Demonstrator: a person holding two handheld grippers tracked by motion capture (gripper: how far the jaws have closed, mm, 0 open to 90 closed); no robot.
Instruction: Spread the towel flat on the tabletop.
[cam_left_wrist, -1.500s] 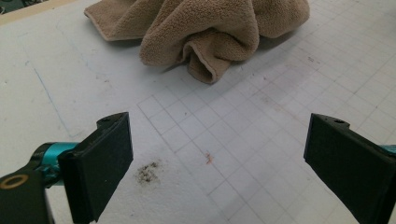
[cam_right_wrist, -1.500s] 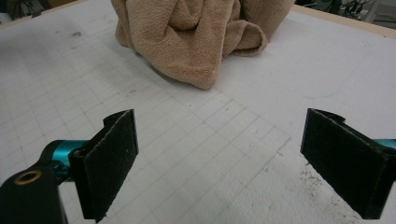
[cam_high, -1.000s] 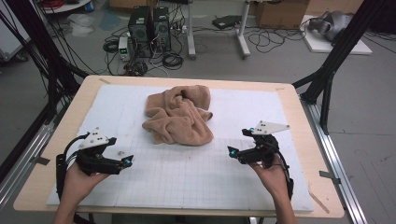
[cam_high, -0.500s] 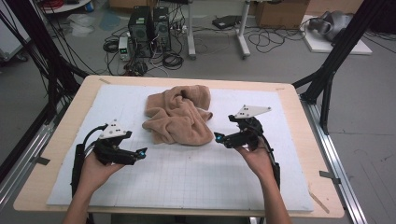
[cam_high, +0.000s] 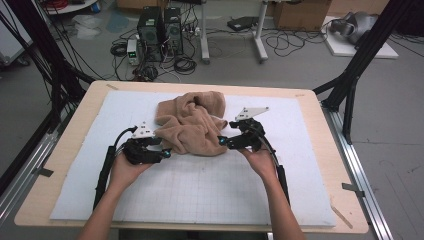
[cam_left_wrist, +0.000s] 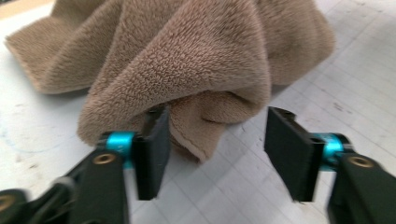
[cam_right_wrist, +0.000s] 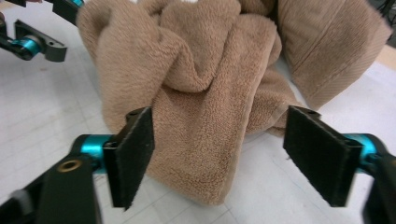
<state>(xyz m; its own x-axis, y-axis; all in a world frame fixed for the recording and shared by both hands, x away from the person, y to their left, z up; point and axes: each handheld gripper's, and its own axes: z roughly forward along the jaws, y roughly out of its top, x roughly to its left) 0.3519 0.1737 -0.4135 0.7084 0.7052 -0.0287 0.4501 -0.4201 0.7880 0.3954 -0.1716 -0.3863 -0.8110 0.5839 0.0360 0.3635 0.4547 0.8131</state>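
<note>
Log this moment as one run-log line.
scene: crumpled tan towel on white mat | left gripper: jaws closing, fold between, no grip yet | right gripper: jaws closing, astride towel edge, no grip yet

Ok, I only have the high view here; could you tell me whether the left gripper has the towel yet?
Observer: Not yet. The left gripper has just been closing with a hanging fold of the towel between its jaws, but the fold is not pinched.
Operator: And the right one, please?
Observer: The right gripper has just been closing too. A towel flap lies between its jaws, with a gap at each pad.
</note>
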